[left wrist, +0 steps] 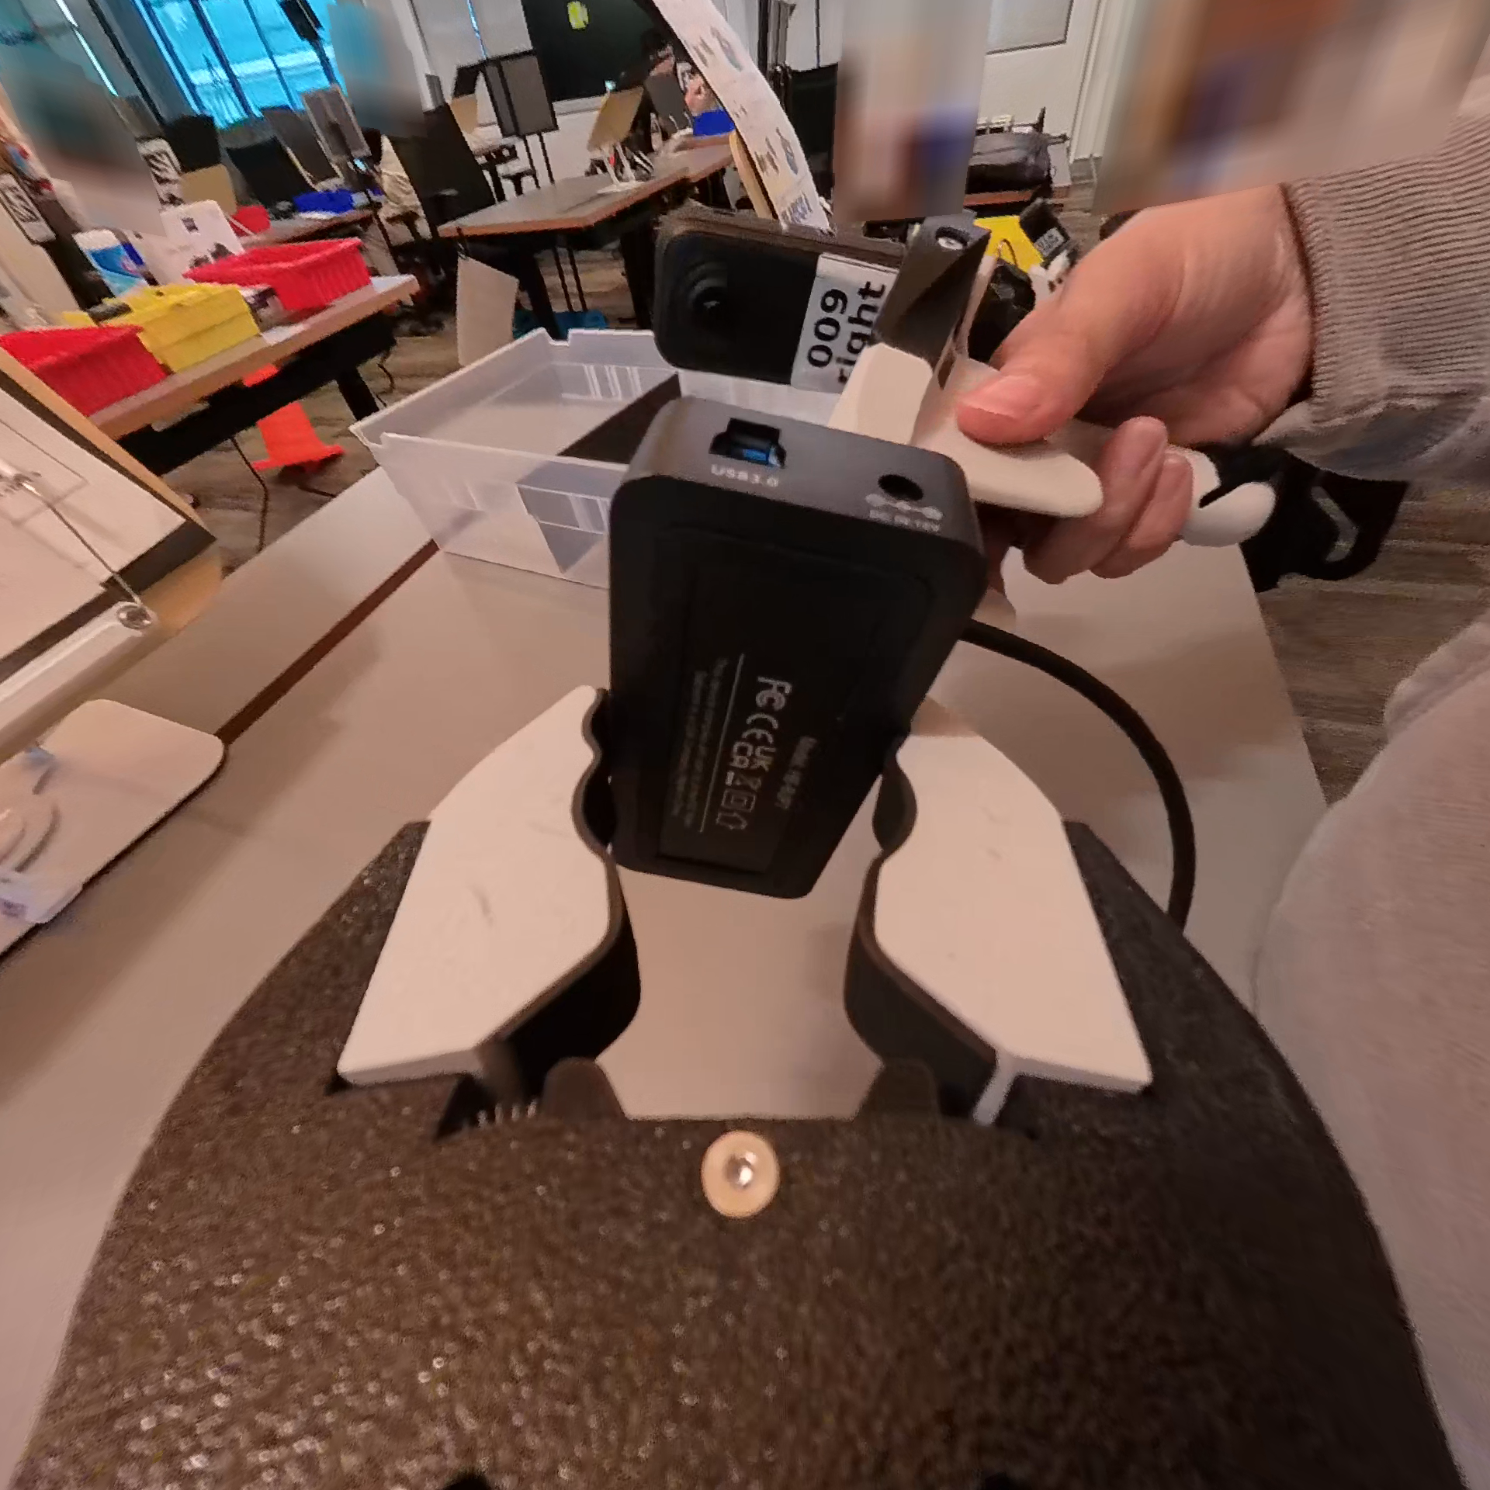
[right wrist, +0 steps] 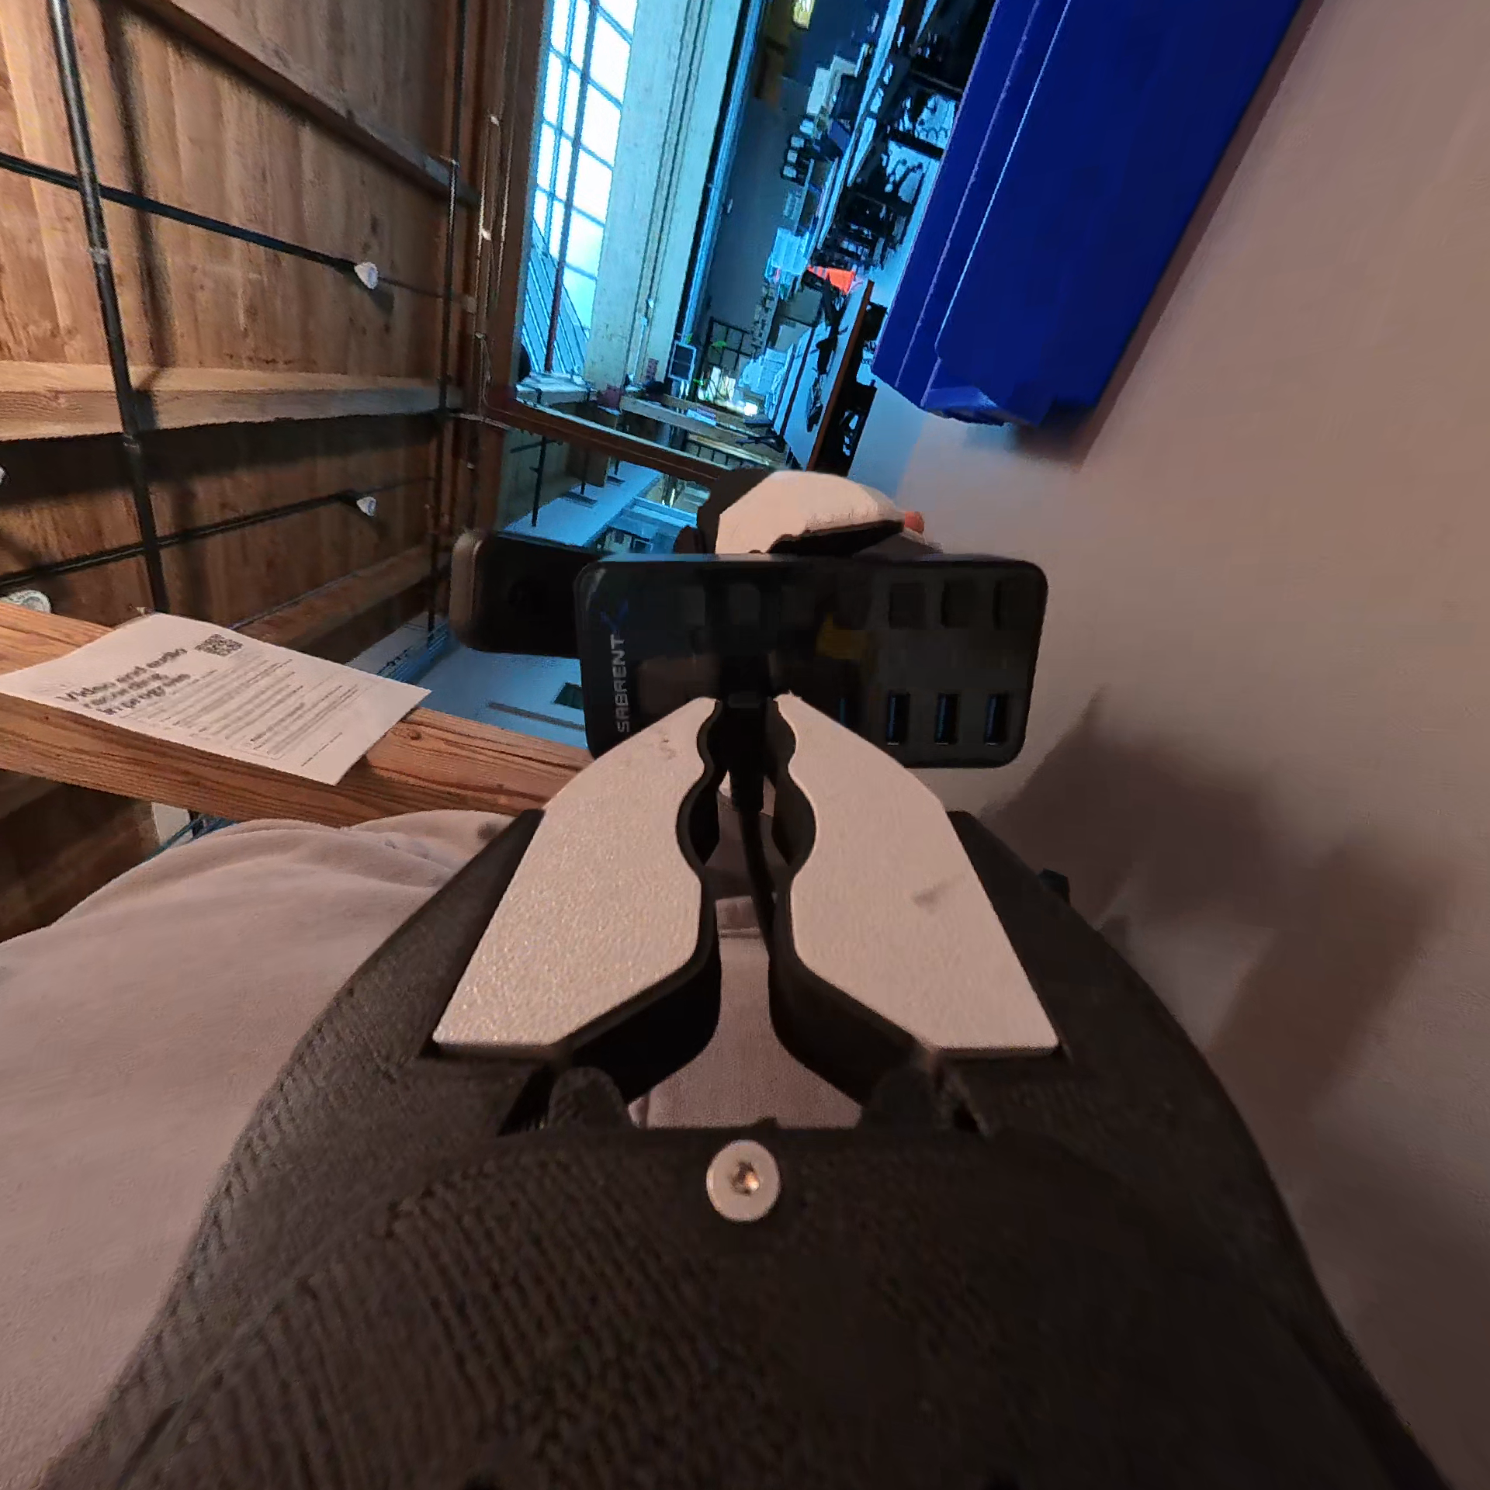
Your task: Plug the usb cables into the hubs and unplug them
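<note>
hub (left wrist: 794,645) clamped in left gripper (left wrist: 738,774), ports only in right view, right gripper (right wrist: 746,726) pinching cable (right wrist: 750,806)

Hub (left wrist: 794,645) underside: white printed marks and small lettering, more beneath the end ports.
Hub front (right wrist: 951,645): white brand word at one end.
Sticker (left wrist: 846,322) on black camera (left wrist: 726,298): black print.
Paper sheet (right wrist: 218,693) on wooden beam (right wrist: 451,766): printed lines, square code.

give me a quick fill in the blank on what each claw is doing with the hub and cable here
1. The left claw is shut on the black ____.
2. The right claw grips a black ____ at the hub's port face.
3. The bin on the table behind the hub is ____.

Missing words: hub; cable; blue
</note>
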Demonstrator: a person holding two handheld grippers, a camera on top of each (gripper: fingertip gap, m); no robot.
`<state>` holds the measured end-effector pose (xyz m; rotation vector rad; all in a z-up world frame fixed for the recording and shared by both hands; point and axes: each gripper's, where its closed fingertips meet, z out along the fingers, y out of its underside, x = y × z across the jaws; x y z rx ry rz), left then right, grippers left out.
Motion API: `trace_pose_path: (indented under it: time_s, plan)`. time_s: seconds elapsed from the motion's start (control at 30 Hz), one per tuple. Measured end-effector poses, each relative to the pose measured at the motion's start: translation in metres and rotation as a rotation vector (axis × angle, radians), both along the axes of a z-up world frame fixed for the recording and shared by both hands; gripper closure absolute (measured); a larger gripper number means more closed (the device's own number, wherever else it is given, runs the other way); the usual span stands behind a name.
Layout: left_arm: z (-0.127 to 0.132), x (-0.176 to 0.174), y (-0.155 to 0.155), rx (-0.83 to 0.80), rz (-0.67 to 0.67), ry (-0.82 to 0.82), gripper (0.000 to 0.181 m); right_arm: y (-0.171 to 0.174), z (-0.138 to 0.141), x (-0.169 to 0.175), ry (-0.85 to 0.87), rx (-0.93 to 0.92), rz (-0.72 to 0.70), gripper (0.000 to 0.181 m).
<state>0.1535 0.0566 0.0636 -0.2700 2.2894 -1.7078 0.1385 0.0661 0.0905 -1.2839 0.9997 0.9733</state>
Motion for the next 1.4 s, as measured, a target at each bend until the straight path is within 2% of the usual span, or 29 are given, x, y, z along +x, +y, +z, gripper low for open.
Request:
trace_pose_path:
  time_s: [0.27, 0.53, 0.63, 0.8, 1.1, 1.23, 1.33, 1.4]
  plan:
    - [-0.009, -0.010, -0.010, 0.024, -0.031, -0.030, 0.120, -0.012, -0.012, -0.012, -0.065, -0.134, 0.124, 0.172]
    - [-0.009, -0.022, -0.016, 0.027, -0.057, -0.058, 0.120, -0.019, -0.014, -0.028, -0.108, -0.158, 0.186, 0.172]
    - [-0.002, -0.020, -0.015, 0.012, -0.049, -0.080, 0.120, -0.018, -0.008, -0.025, -0.075, -0.094, 0.140, 0.172]
    - [-0.002, -0.019, -0.008, 0.009, -0.024, -0.062, 0.120, -0.010, -0.005, -0.023, 0.081, 0.066, 0.063, 0.173]
    - [-0.008, -0.010, -0.007, -0.022, 0.073, -0.034, 0.120, -0.009, -0.012, -0.017, 0.063, 0.007, -0.013, 0.173]
    - [-0.010, -0.008, -0.009, -0.044, 0.095, -0.008, 0.120, -0.010, -0.013, -0.014, -0.038, -0.046, -0.034, 0.172]
    - [-0.003, -0.008, -0.012, -0.094, 0.104, -0.002, 0.120, -0.014, -0.008, -0.014, -0.083, -0.059, -0.008, 0.172]
    - [-0.001, -0.010, -0.017, -0.069, 0.088, -0.026, 0.120, -0.019, -0.005, -0.016, -0.114, -0.073, 0.038, 0.171]
